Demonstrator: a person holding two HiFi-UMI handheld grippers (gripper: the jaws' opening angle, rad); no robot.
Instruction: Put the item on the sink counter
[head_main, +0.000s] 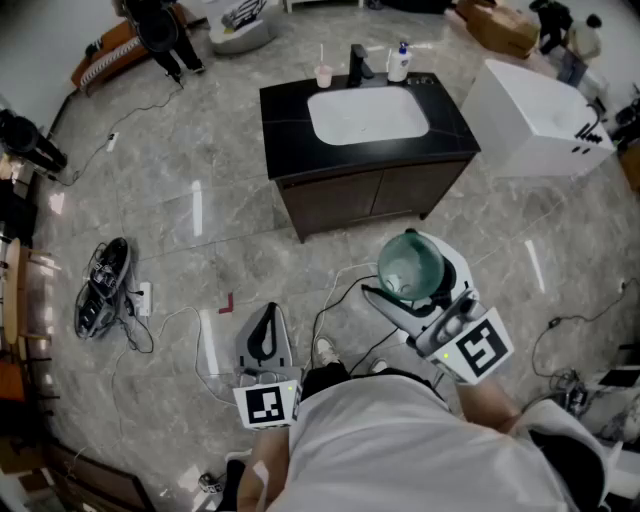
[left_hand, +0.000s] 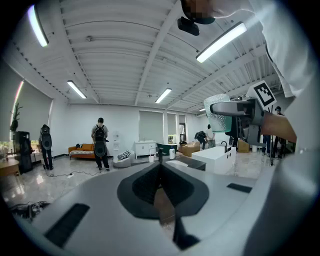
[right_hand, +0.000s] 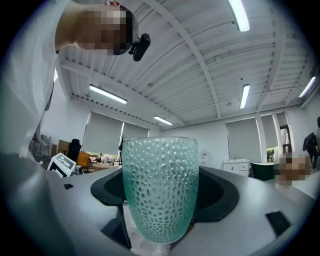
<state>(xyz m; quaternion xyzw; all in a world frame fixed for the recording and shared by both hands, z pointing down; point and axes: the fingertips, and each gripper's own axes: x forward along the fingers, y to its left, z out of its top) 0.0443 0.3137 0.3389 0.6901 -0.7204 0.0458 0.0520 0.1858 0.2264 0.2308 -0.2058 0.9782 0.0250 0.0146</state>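
A pale green dimpled glass (head_main: 408, 268) stands upright between the jaws of my right gripper (head_main: 412, 288), which is shut on it, held above the floor. In the right gripper view the glass (right_hand: 160, 192) fills the middle between both jaws of my right gripper (right_hand: 160, 210). My left gripper (head_main: 264, 338) is lower left, its jaws together and empty; in the left gripper view my left gripper (left_hand: 161, 172) points at the far vanity, and the glass (left_hand: 219, 113) shows at the right. The black sink counter (head_main: 290, 125) with its white basin (head_main: 366, 114) stands ahead across the floor.
On the counter's back edge stand a pink cup (head_main: 323, 76), a black faucet (head_main: 358, 66) and a soap bottle (head_main: 399, 62). A white tub (head_main: 540, 122) sits to the right. Cables and a power strip (head_main: 140, 300) lie on the floor at the left. People (left_hand: 100, 142) stand far off.
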